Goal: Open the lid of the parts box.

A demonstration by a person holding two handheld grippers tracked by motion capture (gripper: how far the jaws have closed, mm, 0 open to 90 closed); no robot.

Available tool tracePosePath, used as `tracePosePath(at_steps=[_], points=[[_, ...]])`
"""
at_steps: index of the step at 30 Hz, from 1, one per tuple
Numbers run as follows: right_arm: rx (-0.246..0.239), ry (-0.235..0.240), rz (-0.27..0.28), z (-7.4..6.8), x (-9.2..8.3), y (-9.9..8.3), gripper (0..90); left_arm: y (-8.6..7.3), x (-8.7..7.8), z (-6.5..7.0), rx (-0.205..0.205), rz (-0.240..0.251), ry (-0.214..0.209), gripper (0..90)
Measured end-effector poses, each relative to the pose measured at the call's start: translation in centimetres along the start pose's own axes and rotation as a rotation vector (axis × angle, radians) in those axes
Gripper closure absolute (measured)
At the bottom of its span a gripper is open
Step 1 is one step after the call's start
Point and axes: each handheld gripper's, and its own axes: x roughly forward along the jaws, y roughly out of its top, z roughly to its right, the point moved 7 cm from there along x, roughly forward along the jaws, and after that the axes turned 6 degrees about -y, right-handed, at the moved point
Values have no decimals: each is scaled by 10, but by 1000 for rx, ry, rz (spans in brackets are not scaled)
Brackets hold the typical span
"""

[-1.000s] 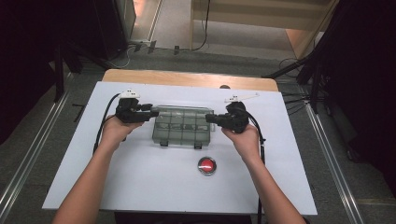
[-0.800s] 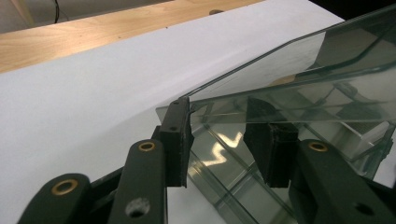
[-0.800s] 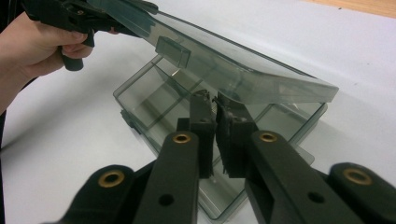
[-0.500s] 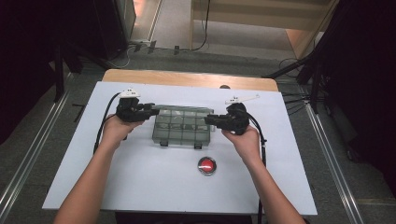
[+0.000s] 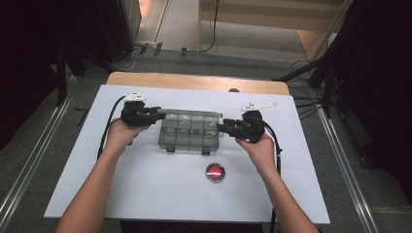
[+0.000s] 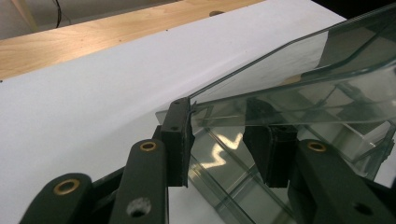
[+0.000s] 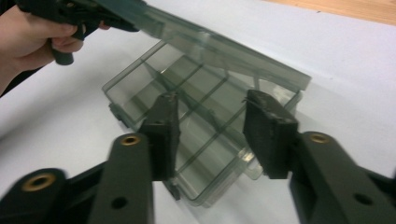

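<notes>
A smoky clear compartment box [image 5: 189, 132] lies in the middle of the white table top. Its lid [image 7: 224, 46] is tilted up off the base [image 7: 140, 88]. My left gripper [image 5: 160, 115] is at the box's left end, shut on the lid's corner [image 6: 303, 70]; one pad [image 6: 180, 135] sits against the lid's edge. My right gripper [image 5: 219, 127] is at the box's right end. Its jaws have just been opening and now stand apart [image 7: 212, 100]. The box's end lies just beyond them and neither pad presses on it.
A red push button [image 5: 215, 172] sits on the white table top [image 5: 145, 194] in front of the box. A wooden edge [image 5: 194, 81] runs along the far side. A small white piece [image 5: 257, 106] lies behind my right hand.
The right gripper's jaws have spread apart at the box's right end. The left hand, the box and the button have stayed where they were.
</notes>
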Motion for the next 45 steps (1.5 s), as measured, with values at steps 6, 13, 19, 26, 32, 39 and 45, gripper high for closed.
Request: tracePosePath(at_steps=[6, 13, 19, 26, 32, 39, 45], points=[[17, -31, 34, 10, 3, 1, 402, 0, 0, 0, 1, -2, 2, 614], [-15, -56, 50, 15, 15, 1, 384, -1, 1, -1, -3, -3, 2, 612], [-41, -75, 65, 17, 25, 2, 390, -1, 0, -1, -5, -3, 2, 610], [-64, -115, 80, 19, 33, 4, 423, 0, 1, -2, -7, -2, 6, 603], [-64, -126, 90, 21, 38, 7, 465, 1, 2, -1, -5, -2, 4, 602], [-96, -148, 107, 18, 39, 19, 529, 3, 4, -2, -2, 3, 10, 602], [-93, -155, 105, 21, 39, 24, 549, 7, 6, -3, 3, 18, 23, 602]])
